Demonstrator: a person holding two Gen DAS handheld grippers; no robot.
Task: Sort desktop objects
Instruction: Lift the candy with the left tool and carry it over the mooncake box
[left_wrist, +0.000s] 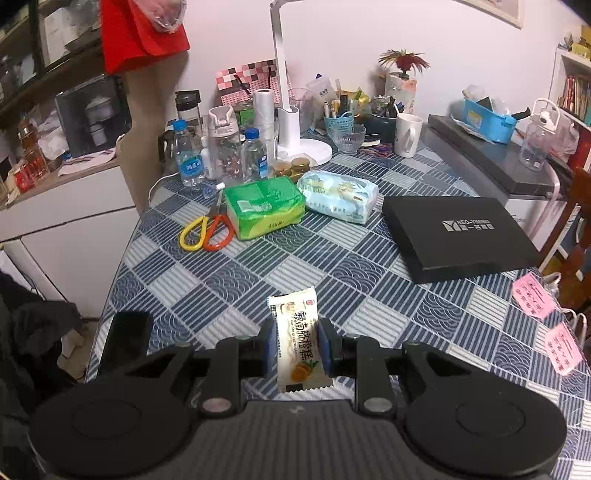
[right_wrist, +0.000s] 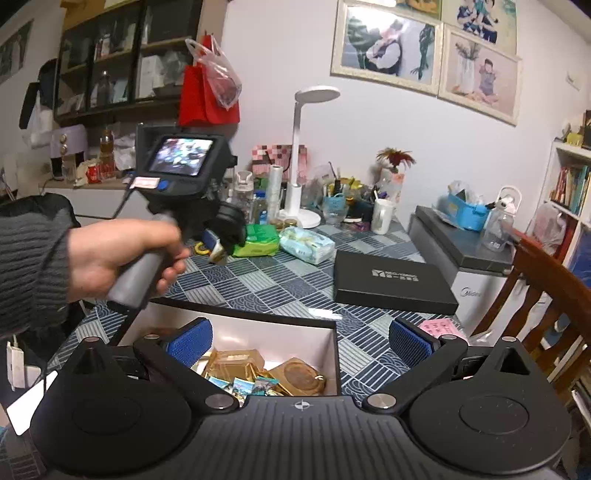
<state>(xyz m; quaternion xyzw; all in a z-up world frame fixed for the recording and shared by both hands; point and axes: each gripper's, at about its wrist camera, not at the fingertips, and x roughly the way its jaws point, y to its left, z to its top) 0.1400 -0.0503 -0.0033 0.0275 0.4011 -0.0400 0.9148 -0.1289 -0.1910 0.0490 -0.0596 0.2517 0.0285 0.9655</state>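
One snack packet (left_wrist: 301, 341) is clamped between the blue pads of the left gripper (left_wrist: 298, 349), held above the checked tablecloth (left_wrist: 332, 258). Two tissue packs are counted, one green (left_wrist: 264, 206) and one pale blue (left_wrist: 338, 195), plus one pair of scissors (left_wrist: 208, 230) and one black lid (left_wrist: 458, 236). The open box (right_wrist: 236, 332) is partly hidden; its contents are indistinct. The right gripper (right_wrist: 300, 345) is spread wide and empty above it. A hand (right_wrist: 122, 254) grips the left handle.
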